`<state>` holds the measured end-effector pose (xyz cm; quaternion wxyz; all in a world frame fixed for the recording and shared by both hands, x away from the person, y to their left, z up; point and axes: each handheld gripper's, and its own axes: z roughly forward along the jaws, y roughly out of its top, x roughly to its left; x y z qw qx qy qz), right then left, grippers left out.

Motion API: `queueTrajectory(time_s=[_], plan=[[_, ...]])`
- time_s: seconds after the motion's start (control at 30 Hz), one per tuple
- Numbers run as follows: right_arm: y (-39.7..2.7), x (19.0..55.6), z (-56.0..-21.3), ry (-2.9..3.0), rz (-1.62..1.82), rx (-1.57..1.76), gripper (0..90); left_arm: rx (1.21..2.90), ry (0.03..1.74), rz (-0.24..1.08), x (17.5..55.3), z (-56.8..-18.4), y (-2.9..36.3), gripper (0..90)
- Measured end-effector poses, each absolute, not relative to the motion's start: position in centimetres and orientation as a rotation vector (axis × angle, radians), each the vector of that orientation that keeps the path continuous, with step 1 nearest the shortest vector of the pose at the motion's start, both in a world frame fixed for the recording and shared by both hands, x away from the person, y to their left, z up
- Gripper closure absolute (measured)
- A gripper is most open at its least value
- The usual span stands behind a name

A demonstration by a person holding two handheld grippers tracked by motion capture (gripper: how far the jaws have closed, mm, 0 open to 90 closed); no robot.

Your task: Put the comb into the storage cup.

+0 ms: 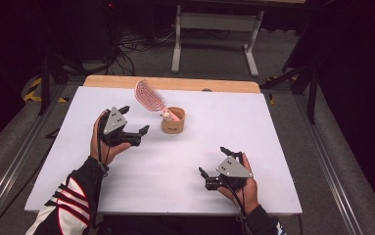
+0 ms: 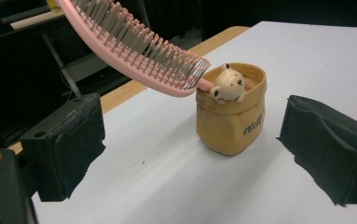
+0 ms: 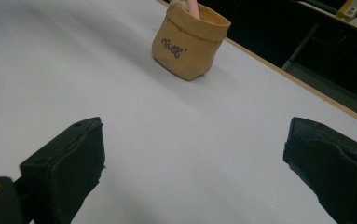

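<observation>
Here is the white table (image 1: 273,142) from above, and right near its far middle stands a small tan pot (image 1: 173,121) with a pink hairbrush (image 1: 151,95) stuck in it handle-down. The brush head leans up and away toward the far left, bristles fanned out over the table's wooden back edge. A little cream bear figure (image 2: 227,84) clings to the pot's rim on the side facing the left tool, and in the left gripper view the brush's bristled head sweeps in from the upper left, its lower end touching the rim just beside that bear.

The left tool (image 1: 135,122) sits just left of the pot, near it but not touching, held in the person's left hand (image 1: 104,142). Its jaws stand wide apart with nothing between them; in its own view the pot sits squarely in the gap, farther off on the table. The striped sleeve (image 1: 72,200) (red, white and black) comes in at the bottom left.

Over on the near right, the right tool (image 1: 213,171) rests low by the table's front edge, well apart from the pot, in the person's right hand (image 1: 244,188). Its jaws are spread wide too, empty. In the right gripper view the pot stands at the top, dark script lettering on its side.
</observation>
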<state>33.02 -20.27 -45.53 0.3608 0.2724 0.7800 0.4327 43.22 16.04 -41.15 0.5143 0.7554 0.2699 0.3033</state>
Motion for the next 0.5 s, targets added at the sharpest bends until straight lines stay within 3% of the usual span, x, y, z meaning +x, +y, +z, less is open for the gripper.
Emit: queueTrajectory(time_s=[0.5], plan=[[-20.5,32.9,-45.2,1.978,1.133,0.698,5.4,1.817,0.594,0.707,41.8,-41.4,15.3,7.3]])
